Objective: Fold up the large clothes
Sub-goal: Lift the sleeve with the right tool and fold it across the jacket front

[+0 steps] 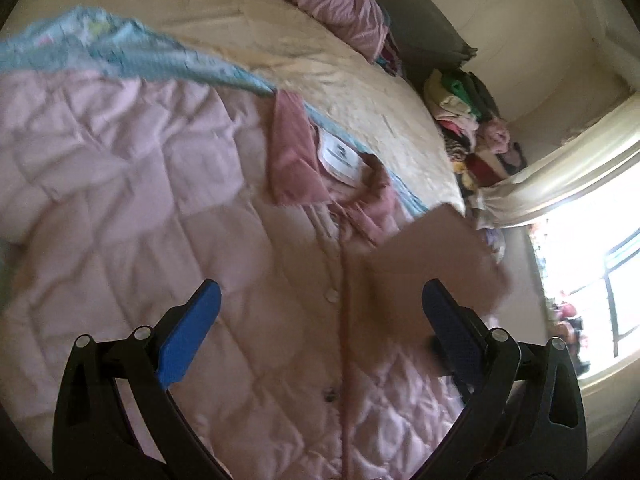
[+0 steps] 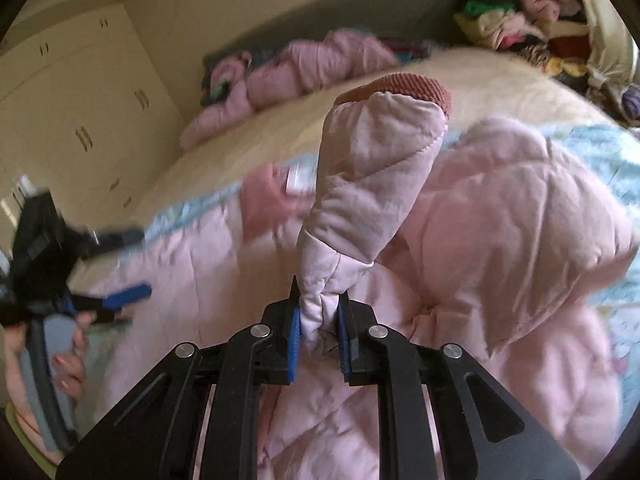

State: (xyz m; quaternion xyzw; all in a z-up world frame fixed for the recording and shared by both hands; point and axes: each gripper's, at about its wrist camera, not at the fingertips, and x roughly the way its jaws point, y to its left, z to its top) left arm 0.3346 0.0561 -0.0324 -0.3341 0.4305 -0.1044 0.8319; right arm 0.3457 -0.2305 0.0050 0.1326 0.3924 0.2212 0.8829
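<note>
A pink quilted jacket (image 1: 168, 216) lies spread front-up on the bed, its darker pink collar (image 1: 292, 152) and white label toward the far side. My left gripper (image 1: 320, 304) is open and empty, hovering above the jacket's button line; it also shows in the right wrist view (image 2: 120, 264). My right gripper (image 2: 318, 316) is shut on the jacket's sleeve (image 2: 372, 184), holding it raised above the jacket body (image 2: 500, 232) with the ribbed cuff (image 2: 404, 84) pointing up. In the left wrist view the lifted sleeve (image 1: 436, 260) is a blur at the right.
A light blue printed sheet (image 1: 120, 56) lies under the jacket on the cream bedspread (image 1: 320, 60). Another pink quilted garment (image 2: 288, 68) lies at the head of the bed. A pile of mixed clothes (image 1: 472, 120) sits beside the bed near a curtain (image 1: 560, 176) and window. Wardrobes (image 2: 80, 92) stand left.
</note>
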